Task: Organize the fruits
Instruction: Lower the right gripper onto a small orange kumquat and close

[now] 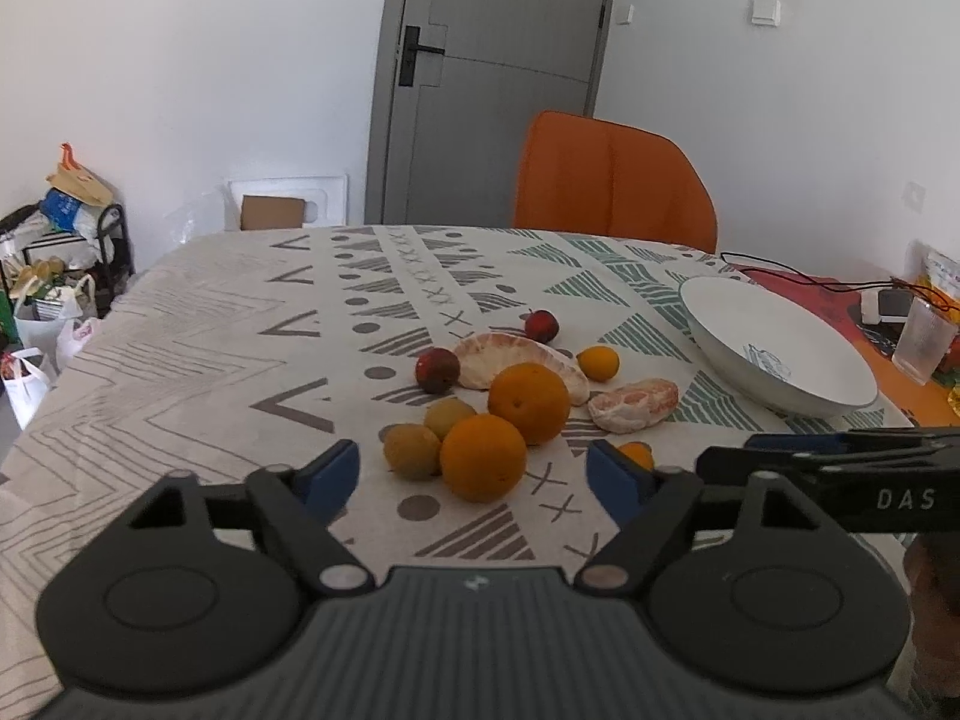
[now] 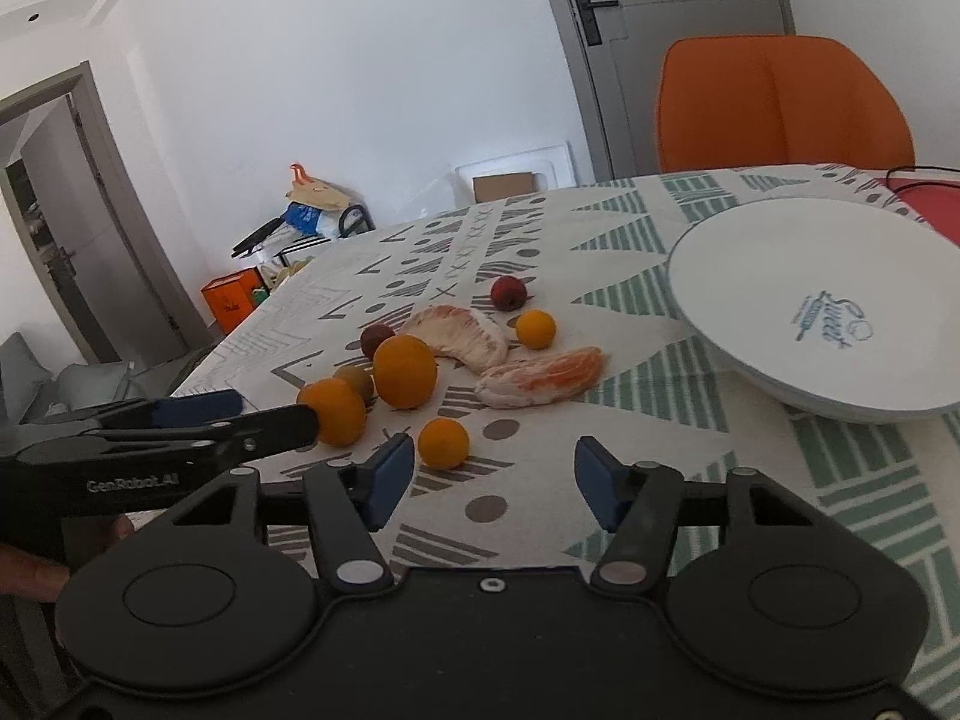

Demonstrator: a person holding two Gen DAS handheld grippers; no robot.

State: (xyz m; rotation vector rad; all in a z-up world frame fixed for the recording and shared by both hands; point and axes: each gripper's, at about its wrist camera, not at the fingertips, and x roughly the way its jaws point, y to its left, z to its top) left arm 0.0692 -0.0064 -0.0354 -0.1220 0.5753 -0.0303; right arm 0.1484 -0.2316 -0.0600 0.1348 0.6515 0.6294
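A heap of fruit lies mid-table on the patterned cloth (image 1: 240, 324): two big oranges (image 1: 528, 402), two brownish fruits (image 1: 413, 450), two red fruits (image 1: 438, 369), peeled pomelo pieces (image 1: 633, 403) and small oranges (image 1: 598, 362). My left gripper (image 1: 474, 477) is open, and the nearest big orange (image 1: 483, 456) sits between its blue pads, untouched. My right gripper (image 2: 495, 483) is open too, with a small orange (image 2: 444, 443) just ahead of its left pad. An empty white plate (image 2: 780, 276) stands to the right of the fruit.
An orange chair (image 1: 612, 186) stands behind the table's far edge. A clear glass (image 1: 924, 342), a black cable (image 1: 810, 282) and small items crowd the right end of the table. Bags and a rack (image 1: 66, 264) fill the floor on the left.
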